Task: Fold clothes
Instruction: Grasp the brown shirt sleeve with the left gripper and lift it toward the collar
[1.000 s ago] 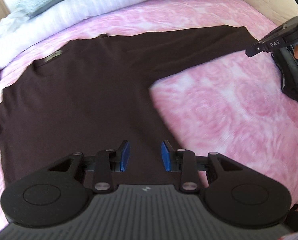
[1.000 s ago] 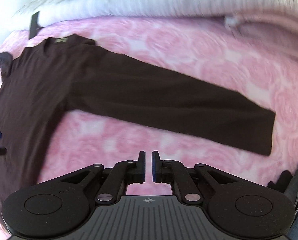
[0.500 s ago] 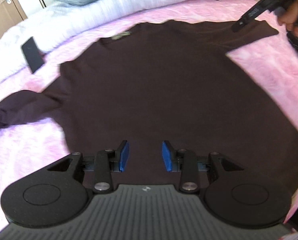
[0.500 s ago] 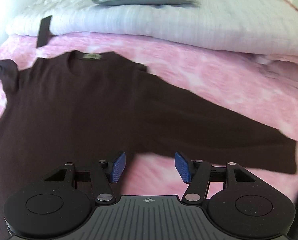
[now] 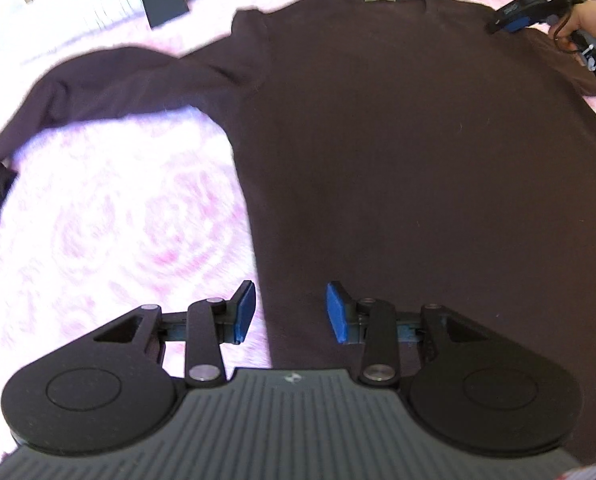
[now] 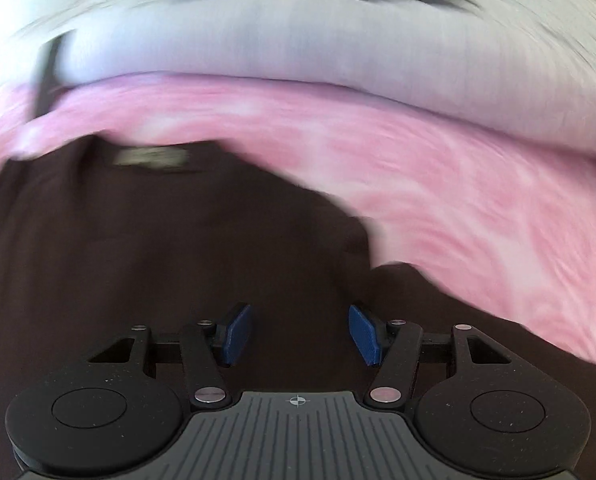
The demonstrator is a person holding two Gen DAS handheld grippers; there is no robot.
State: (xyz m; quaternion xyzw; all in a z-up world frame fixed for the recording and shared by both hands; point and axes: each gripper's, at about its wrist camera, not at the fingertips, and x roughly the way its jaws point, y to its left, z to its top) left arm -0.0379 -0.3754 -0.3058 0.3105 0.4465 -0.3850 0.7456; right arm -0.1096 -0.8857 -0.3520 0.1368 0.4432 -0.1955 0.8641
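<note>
Pink rose-print bedspread carries a dark brown sweater lying flat, collar toward the white bedding, long axis running hem to collar; one sleeve trails left. Left gripper: jaws apart, hovering over hem edge. Right gripper: jaws apart over shoulder area, held by a hand.
</note>
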